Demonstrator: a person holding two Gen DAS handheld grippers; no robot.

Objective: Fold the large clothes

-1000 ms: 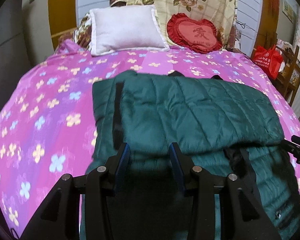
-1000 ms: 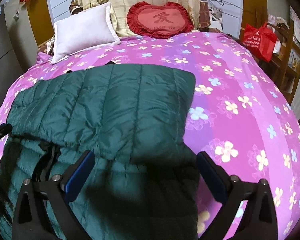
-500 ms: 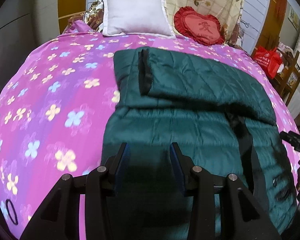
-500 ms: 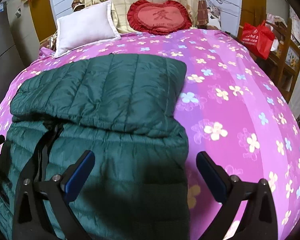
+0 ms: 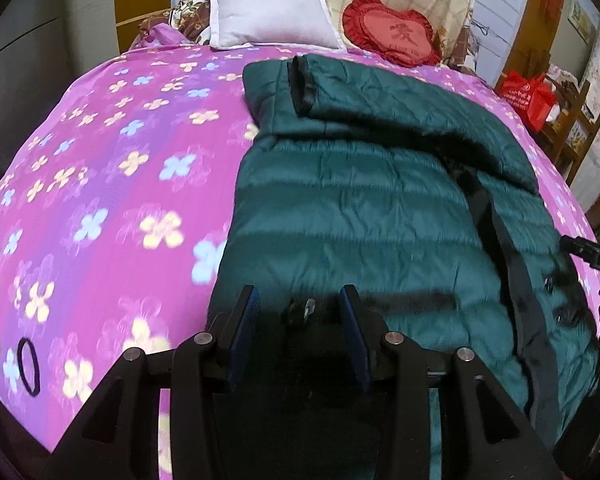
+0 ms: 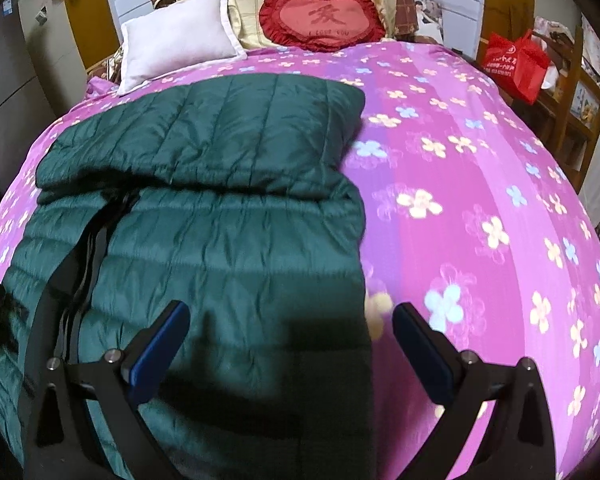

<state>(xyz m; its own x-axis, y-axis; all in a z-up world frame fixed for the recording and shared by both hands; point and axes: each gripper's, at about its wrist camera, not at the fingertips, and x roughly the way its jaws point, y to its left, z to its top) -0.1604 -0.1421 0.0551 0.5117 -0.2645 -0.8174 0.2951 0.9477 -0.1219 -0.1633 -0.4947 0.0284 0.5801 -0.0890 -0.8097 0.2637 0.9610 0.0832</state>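
Observation:
A dark green quilted jacket (image 5: 360,200) (image 6: 220,220) lies flat on the pink flowered bed cover (image 5: 120,200) (image 6: 460,200). A sleeve is folded across its upper part, with the black cuff (image 5: 300,84) at the left. The black front strip (image 5: 496,232) runs down its length. My left gripper (image 5: 298,300) hovers over the jacket's near left part, jaws partly apart, nothing pinched. My right gripper (image 6: 292,312) stands wide open above the jacket's near right edge, one finger over cloth and the other over the cover.
A white pillow (image 5: 268,12) and a red heart cushion (image 5: 392,32) rest at the head of the bed. A red bag (image 5: 528,92) hangs on wooden furniture to the right. A black hair tie (image 5: 28,364) lies on the cover at the near left.
Both grippers have drawn back toward the near end of the bed, so more of the jacket's lower half shows. The jacket itself has not moved.

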